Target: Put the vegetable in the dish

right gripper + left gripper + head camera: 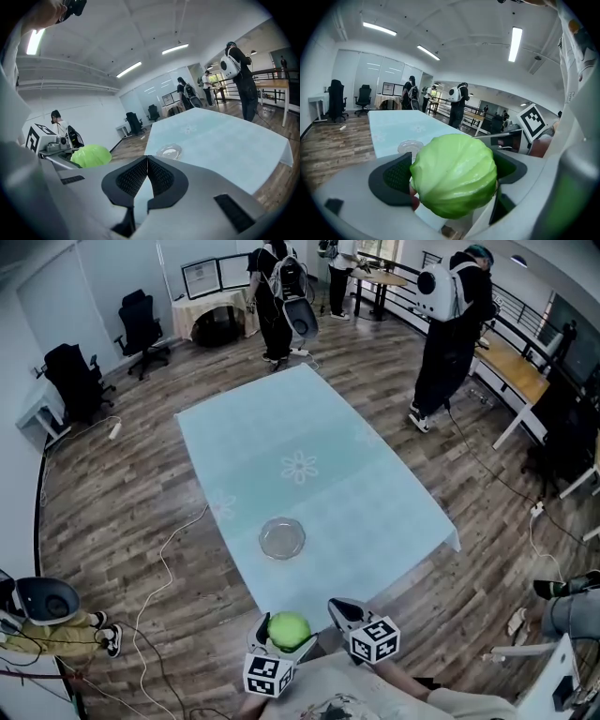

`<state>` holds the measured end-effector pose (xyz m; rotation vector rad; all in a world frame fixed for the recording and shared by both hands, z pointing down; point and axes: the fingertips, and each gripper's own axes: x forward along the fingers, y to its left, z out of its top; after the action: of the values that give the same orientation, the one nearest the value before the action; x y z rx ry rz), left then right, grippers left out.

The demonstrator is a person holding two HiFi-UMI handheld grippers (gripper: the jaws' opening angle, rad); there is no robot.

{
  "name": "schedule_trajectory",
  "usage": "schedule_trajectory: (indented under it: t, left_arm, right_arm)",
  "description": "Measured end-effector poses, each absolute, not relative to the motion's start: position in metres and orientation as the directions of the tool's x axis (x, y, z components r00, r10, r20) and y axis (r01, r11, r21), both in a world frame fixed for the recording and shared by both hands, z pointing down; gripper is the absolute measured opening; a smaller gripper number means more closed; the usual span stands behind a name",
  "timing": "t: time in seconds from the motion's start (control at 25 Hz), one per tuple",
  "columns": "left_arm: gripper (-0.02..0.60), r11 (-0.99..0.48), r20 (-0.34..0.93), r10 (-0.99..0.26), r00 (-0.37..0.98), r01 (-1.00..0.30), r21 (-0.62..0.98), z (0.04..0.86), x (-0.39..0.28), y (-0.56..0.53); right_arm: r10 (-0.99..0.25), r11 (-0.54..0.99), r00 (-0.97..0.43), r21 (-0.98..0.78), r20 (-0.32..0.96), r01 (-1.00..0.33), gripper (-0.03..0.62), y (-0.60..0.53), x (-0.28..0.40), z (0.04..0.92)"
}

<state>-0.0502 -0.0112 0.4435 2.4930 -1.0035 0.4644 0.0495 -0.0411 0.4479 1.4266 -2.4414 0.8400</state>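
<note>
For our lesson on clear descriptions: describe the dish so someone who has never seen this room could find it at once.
Find the long pale blue table in the middle of the wood-floored room. On its near end sits the dish: small, round, clear glass, the only thing standing on it.

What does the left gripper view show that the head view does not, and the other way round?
Only the left gripper view shows the left gripper close up, with its dark pads pressed against opposite sides of the cabbage, and the ceiling lights above. Only the head view shows the table's whole outline from above and the cables trailing over the floor beside it. Both show the cabbage in that gripper, the clear dish standing empty on the table, and people standing at the far end of the room.
</note>
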Motion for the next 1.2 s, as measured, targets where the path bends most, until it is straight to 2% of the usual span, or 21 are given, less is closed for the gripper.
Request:
schedule_trajectory:
  t: [0.24,0.44,0.96,1.2]
  left_arm:
    - [0.538,-0.644,0.439,-0.602,0.667,-0.731,0.227,0.448,-0.024,-0.042]
    - [0.538,-0.612,0.466,-0.614,0.637,-0.757,0.228,0.459,0.000,-0.081]
    - [0.538,-0.487,0.575,-0.660,0.483,-0.858,0.162,0.494,0.005,-0.143]
    - [0.538,-0.470,0.593,-0.657,0.466,-0.868,0.161,0.501,0.007,-0.142]
  right_arm:
    - [-0.707,0.432,-0.574,-0.392,0.412,-0.813,0.021,-0.065,0.067,0.452]
    - [-0.673,0.433,-0.586,-0.402,0.452,-0.807,0.021,-0.090,0.096,0.467]
    - [-0.592,0.461,-0.663,-0.482,0.458,-0.745,0.021,-0.154,0.116,0.513]
    - [-0.568,0.460,-0.678,-0.503,0.467,-0.732,0.021,-0.158,0.114,0.523]
